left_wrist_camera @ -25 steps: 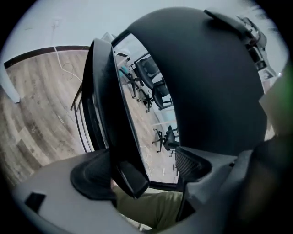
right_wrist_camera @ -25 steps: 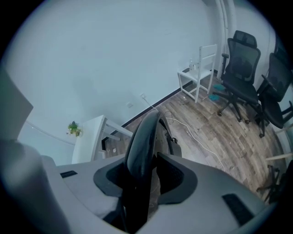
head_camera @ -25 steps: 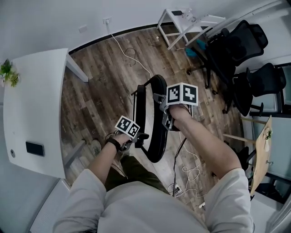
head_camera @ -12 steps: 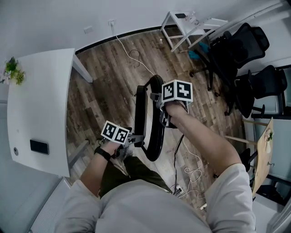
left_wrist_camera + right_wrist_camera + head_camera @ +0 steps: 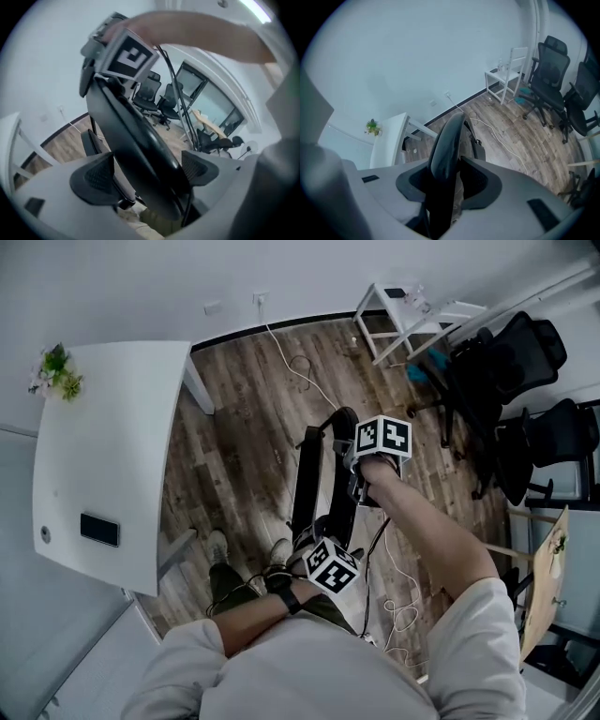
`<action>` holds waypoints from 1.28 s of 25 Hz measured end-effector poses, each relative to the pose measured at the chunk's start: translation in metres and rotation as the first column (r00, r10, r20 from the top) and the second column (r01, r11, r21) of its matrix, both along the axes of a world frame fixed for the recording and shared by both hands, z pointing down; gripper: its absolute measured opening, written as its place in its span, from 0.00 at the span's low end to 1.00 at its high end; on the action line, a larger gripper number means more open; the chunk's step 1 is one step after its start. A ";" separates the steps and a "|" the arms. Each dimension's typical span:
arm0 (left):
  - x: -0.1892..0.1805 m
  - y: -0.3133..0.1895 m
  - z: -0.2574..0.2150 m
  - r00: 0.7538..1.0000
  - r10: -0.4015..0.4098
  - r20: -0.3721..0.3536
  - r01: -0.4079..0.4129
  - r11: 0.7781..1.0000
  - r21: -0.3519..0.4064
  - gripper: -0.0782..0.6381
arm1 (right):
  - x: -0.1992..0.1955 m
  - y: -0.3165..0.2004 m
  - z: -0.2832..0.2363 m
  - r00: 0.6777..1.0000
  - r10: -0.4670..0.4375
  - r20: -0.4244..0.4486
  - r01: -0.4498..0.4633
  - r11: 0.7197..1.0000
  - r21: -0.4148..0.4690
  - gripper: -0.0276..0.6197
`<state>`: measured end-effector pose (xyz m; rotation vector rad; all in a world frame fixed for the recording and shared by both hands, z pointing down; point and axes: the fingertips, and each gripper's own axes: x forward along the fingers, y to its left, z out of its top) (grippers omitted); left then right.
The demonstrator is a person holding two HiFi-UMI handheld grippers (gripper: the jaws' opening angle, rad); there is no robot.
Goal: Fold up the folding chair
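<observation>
Seemingly the fold is mostly done; the folding chair stands upright on its edge on the wooden floor at the centre of the head view, its black panels drawn close into a narrow shape with a slim gap left between them. The right gripper sits at the chair's upper rim, just right of centre; in the right gripper view its jaws are closed onto that dark rim, both pads pressing on it, so it appears to be what keeps the chair standing. The left gripper is low in the frame, close to the person's body; its jaws have just been opening and now stand as wide apart as they go. In the left gripper view the chair's curved black edge runs between the pads without either one bearing on it (a release, by the look of it, not a grip).

What seems left, judging from this: pressing the last gap shut if the frame allows it, then resting the folded chair somewhere; the white worktop at the left and the office chairs at the upper right stand well apart from it.
</observation>
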<state>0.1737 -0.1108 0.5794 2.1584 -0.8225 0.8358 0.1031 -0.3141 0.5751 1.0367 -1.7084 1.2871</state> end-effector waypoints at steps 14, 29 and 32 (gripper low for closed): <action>-0.086 0.006 0.002 0.994 -0.047 0.101 0.047 0.999 0.003 0.56 | -0.075 0.014 -0.007 0.981 -0.031 -0.194 0.043 0.997 0.058 0.20; -0.255 0.033 -0.007 0.984 -0.122 0.132 0.122 0.992 0.012 0.54 | -0.242 0.046 -0.019 0.993 -0.044 -0.110 0.048 0.998 0.029 0.20; -0.289 0.036 -0.009 0.980 -0.146 0.135 0.146 0.989 0.011 0.53 | -0.279 0.050 -0.022 0.993 -0.060 -0.105 0.063 0.998 0.028 0.20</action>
